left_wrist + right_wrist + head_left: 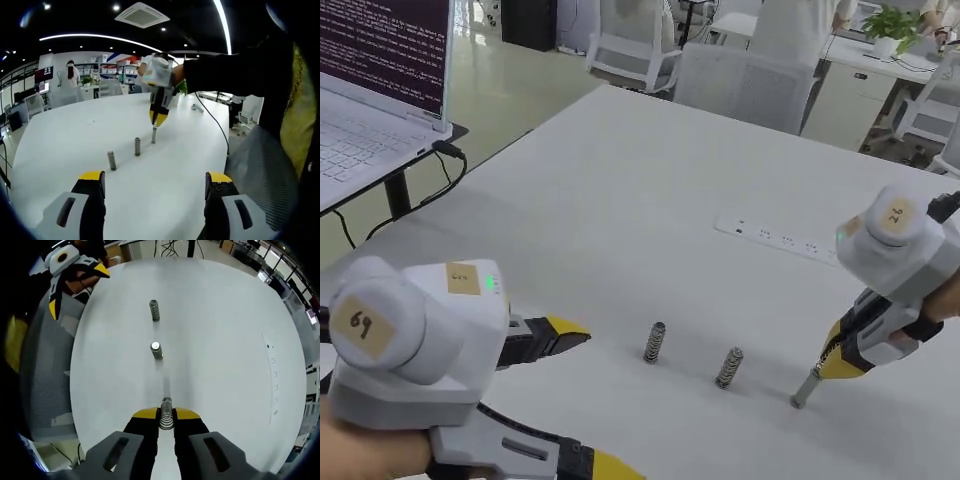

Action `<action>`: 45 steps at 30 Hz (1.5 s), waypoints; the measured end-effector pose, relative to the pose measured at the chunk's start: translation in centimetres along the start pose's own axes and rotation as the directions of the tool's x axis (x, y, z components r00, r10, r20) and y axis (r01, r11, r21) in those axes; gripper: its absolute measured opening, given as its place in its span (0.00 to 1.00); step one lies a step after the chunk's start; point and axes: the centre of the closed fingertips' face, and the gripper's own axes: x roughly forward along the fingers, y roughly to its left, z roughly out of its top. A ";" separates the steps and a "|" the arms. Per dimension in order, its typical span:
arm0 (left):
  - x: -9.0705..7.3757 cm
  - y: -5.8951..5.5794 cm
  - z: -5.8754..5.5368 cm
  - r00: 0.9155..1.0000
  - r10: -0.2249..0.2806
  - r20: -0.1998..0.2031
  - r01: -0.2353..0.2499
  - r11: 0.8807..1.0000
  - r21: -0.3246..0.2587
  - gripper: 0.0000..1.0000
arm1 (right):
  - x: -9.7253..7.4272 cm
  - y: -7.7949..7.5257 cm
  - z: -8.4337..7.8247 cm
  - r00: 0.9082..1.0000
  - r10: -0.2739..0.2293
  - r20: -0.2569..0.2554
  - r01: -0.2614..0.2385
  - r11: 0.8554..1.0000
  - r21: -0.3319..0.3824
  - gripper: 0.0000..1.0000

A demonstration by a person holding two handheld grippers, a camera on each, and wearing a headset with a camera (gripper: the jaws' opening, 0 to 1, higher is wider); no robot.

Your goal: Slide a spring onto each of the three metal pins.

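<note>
White tabletop (pixel 620 200) carries the whole job. At the left, the left gripper (pixel 590 398) hangs low over the near edge, its yellow-tipped jaws spread wide with nothing between them, well apart from the pins. Next comes the first pin (pixel 657 328), upright inside its spring (pixel 653 347). The second pin (pixel 735 352) stands near it, sleeved the same way. At the right, the third pin (pixel 804 390) leans up toward the right gripper (pixel 835 365), whose jaws are pinched on the last spring (pixel 166 419). The right gripper view shows that coil squeezed between the two pads, in line with the other two pins. The third pin's lower end looks bare, so I judge the spring to be only partly down.

The lean is the worry. The pin seems to stand loose on the table with nothing steadying it, so a sideways drag could tip it over or shove it into its neighbour. A coil squeezed this hard may also bind on the shaft — or jump away on release — so a gentle, straight-down push would suit.
</note>
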 end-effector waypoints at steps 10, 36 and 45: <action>-0.2 0.0 -0.2 1.000 0.000 -0.005 0.000 1.000 -0.001 0.78 | 0.9 0.2 0.0 1.000 0.004 -0.009 -0.005 1.000 -0.009 0.08; -0.2 0.2 -0.4 1.000 0.003 -0.010 -0.003 1.000 -0.004 0.78 | 4.1 0.7 -0.8 0.998 0.033 -0.045 -0.033 0.999 -0.007 0.08; -0.1 0.2 -0.4 1.000 0.003 -0.012 -0.003 1.000 -0.004 0.77 | 4.6 0.8 -1.2 0.998 0.039 -0.059 -0.039 0.999 -0.009 0.09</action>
